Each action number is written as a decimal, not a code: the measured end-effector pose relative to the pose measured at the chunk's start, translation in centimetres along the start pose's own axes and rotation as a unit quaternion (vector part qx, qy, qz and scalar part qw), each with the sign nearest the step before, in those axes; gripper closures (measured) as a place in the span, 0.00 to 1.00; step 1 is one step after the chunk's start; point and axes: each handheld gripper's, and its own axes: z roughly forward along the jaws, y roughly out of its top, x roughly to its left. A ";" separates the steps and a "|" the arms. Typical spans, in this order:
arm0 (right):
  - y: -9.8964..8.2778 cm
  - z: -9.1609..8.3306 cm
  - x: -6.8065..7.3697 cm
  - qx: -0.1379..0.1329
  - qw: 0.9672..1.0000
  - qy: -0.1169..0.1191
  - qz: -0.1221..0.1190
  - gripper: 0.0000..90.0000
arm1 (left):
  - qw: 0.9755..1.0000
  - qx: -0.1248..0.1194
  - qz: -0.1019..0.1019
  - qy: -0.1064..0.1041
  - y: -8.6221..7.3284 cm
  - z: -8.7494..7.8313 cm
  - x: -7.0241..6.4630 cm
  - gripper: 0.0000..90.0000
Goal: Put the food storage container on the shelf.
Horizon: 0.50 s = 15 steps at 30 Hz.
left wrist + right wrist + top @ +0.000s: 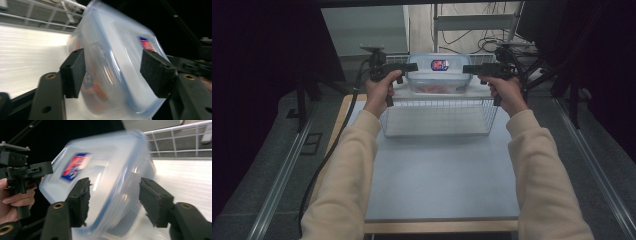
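While the lidded plastic box [439, 75] sits over the far end of the wire basket [439, 120], at twelve o'clock on the table [442, 175], the left gripper [409, 66] and right gripper [469, 69] flank it, jaws spread, pads clear of its ends.

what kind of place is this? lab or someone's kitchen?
Most likely a lab or recording setup, not a kitchen. A bare work table stands between dark curtains, metal rails run along the floor beside it, and loose cables and stands sit behind it.
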 end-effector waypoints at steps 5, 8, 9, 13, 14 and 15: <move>-0.5 0.2 0.7 -0.016 1.000 -0.022 -0.010 0.40 | 1.000 -0.001 0.001 0.007 0.1 0.2 -0.2 0.32; -0.8 -0.3 1.3 -0.030 0.998 -0.038 -0.034 0.37 | 1.000 -0.026 0.012 0.008 0.2 -0.6 -0.7 0.27; -0.8 -0.3 1.3 -0.030 0.998 -0.038 -0.034 0.37 | 1.000 -0.026 0.012 0.008 0.2 -0.6 -0.7 0.25; -1.6 -1.9 2.0 -0.041 0.997 -0.018 -0.068 0.36 | 0.998 -0.034 0.050 0.012 -0.2 -2.3 -2.1 0.25; -1.9 -2.3 2.1 -0.040 0.996 -0.014 -0.076 0.35 | 0.997 -0.029 0.071 0.012 -0.9 -3.2 -2.7 0.25; -2.3 -2.7 2.2 -0.039 0.996 -0.010 -0.084 0.35 | 0.997 -0.029 0.078 0.009 -1.4 -3.6 -3.1 0.25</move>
